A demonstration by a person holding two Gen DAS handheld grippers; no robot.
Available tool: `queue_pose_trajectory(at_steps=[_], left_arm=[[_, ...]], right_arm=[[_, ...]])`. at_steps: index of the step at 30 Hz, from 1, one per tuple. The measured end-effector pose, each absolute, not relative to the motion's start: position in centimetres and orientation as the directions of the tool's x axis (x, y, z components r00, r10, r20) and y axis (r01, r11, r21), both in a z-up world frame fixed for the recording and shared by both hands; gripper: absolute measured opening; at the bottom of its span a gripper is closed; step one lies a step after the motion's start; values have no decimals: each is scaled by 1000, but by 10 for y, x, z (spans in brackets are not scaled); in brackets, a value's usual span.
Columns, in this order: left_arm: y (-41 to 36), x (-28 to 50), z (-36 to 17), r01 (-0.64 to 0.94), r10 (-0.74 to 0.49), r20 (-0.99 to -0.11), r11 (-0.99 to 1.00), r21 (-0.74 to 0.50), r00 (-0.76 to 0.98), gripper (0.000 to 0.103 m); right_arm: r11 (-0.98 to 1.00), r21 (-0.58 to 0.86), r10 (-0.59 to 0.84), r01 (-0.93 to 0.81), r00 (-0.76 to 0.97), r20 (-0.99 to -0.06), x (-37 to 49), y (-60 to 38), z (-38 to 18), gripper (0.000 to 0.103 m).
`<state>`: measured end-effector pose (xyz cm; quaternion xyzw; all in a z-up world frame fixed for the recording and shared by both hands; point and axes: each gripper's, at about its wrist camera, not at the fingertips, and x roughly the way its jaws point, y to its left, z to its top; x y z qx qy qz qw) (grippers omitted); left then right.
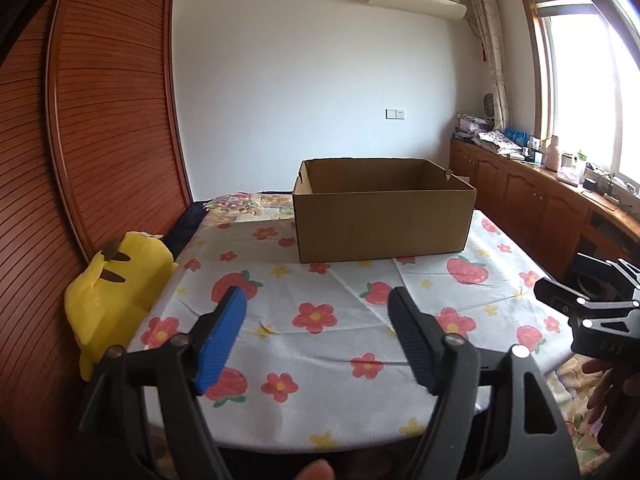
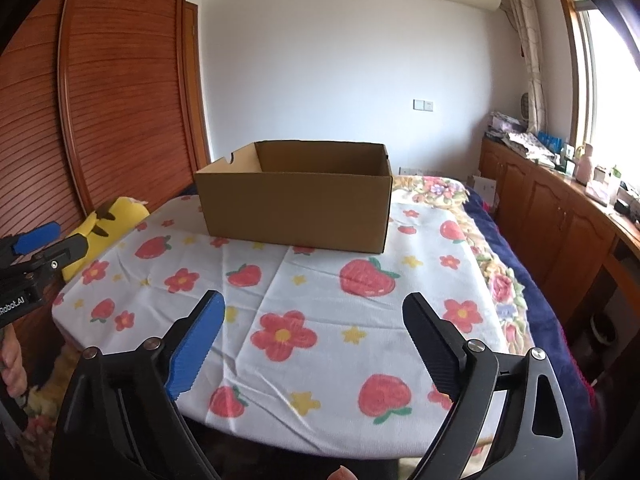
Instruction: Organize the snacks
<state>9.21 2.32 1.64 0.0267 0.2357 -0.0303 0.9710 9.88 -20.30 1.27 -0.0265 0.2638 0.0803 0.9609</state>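
An open brown cardboard box (image 1: 382,210) (image 2: 296,200) stands at the far side of a table covered by a white cloth with strawberries and flowers (image 1: 344,312) (image 2: 320,300). Its inside is hidden by the near wall. No snacks show in either view. My left gripper (image 1: 318,300) hovers over the near part of the cloth, open with nothing between its blue-padded fingers. My right gripper (image 2: 314,312) is open and empty too, over the near edge. Each gripper shows at the side of the other's view, the right gripper (image 1: 588,304) at the right and the left gripper (image 2: 36,248) at the left.
A yellow plush toy (image 1: 116,292) (image 2: 108,224) leans at the table's left edge against a slatted wooden wardrobe (image 1: 100,120). A bed with a floral blanket (image 2: 492,264) lies beyond and to the right. Wooden cabinets (image 1: 532,200) with clutter line the window wall.
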Motion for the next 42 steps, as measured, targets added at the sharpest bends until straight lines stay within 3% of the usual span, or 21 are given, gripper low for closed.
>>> queue_pose_trajectory(at_steps=[8, 14, 42], left_arm=[[26, 79, 12, 51, -32, -427, 998, 35, 904, 97], [26, 72, 7, 43, -24, -430, 998, 37, 902, 98], [23, 63, -1, 47, -28, -439, 998, 33, 898, 98]], right_arm=[[990, -8, 116, -138, 860, -496, 87, -202, 12, 96], [992, -4, 112, -130, 869, -482, 81, -204, 15, 100], [994, -5, 92, -107, 876, -473, 71, -208, 14, 101]])
